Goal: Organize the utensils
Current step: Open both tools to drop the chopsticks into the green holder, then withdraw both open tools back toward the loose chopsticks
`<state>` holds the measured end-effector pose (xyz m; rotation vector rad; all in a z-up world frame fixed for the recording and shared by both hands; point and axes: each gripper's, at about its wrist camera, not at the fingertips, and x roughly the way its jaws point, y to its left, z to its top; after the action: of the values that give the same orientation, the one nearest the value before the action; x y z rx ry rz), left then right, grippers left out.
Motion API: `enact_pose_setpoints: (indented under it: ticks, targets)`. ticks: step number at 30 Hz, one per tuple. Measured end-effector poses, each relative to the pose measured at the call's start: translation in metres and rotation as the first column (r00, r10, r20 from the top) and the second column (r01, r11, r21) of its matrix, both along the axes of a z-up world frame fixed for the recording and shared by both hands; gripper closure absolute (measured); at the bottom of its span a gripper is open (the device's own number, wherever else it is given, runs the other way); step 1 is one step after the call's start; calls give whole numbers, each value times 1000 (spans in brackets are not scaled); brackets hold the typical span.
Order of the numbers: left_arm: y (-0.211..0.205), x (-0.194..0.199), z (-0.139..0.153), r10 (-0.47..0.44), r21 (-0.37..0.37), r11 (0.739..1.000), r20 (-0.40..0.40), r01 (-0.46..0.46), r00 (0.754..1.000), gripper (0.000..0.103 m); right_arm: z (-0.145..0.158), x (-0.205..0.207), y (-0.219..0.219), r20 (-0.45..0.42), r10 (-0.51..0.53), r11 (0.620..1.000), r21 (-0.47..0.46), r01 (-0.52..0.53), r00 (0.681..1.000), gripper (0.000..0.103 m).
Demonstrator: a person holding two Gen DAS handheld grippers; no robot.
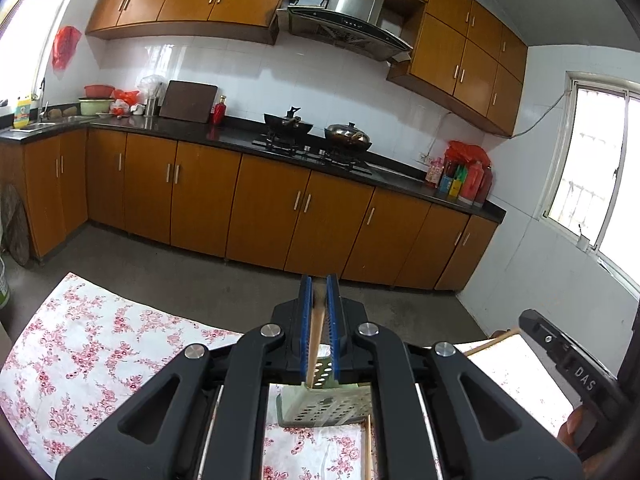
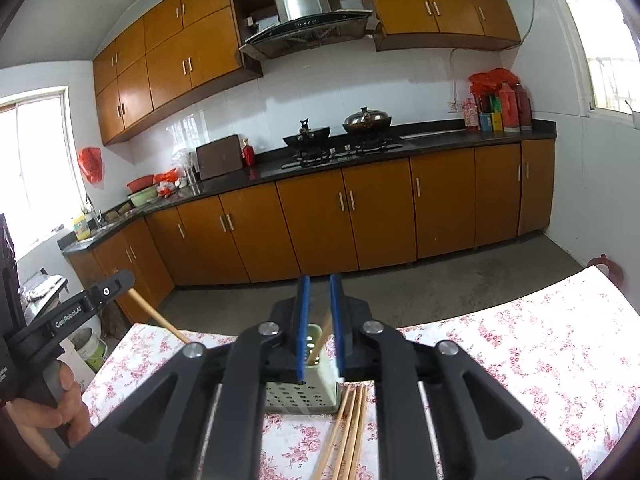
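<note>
My left gripper [image 1: 319, 280] is shut on the upper end of a wooden chopstick [image 1: 314, 340]. The stick slants down into a pale green perforated holder [image 1: 332, 408] on the table. The right wrist view shows the same stick [image 2: 156, 314] slanting down from the left gripper [image 2: 120, 282]. My right gripper [image 2: 319, 280] stands open above the holder [image 2: 296, 398]. A second chopstick [image 2: 323, 338] leans inside the holder between the blue pads, and neither pad presses on it. Several loose chopsticks [image 2: 348, 432] lie on the cloth just right of the holder.
The table wears a white cloth with pink flowers [image 2: 520, 360]. Past its far edge is bare grey floor [image 1: 200, 292], then brown cabinets with a black counter [image 1: 240, 140] and two pans on the stove [image 2: 340, 132]. A hand grips the left tool's handle [image 2: 60, 400].
</note>
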<state>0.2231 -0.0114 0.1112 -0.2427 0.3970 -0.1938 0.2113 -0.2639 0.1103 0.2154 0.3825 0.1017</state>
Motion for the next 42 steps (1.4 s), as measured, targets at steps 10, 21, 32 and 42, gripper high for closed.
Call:
enact_pose_setpoints:
  ticks: [10, 21, 32, 42]
  targets:
    - [45, -35, 6, 65, -33, 997, 29, -65, 997, 68, -24, -44, -46, -22, -145, 989, 23, 145, 989, 74]
    - [93, -47, -114, 129, 92, 990, -247, -109, 960, 68, -176, -39, -24, -411, -10, 999, 39, 29, 912, 79]
    - [87, -60, -169, 72, 95, 995, -373, -39, 925, 68, -219, -30, 18, -503, 51, 998, -6, -63, 863, 80]
    - [74, -57, -175, 33, 95, 995, -394, 6, 918, 68, -223, -26, 12, -510, -28, 995, -92, -23, 860, 88]
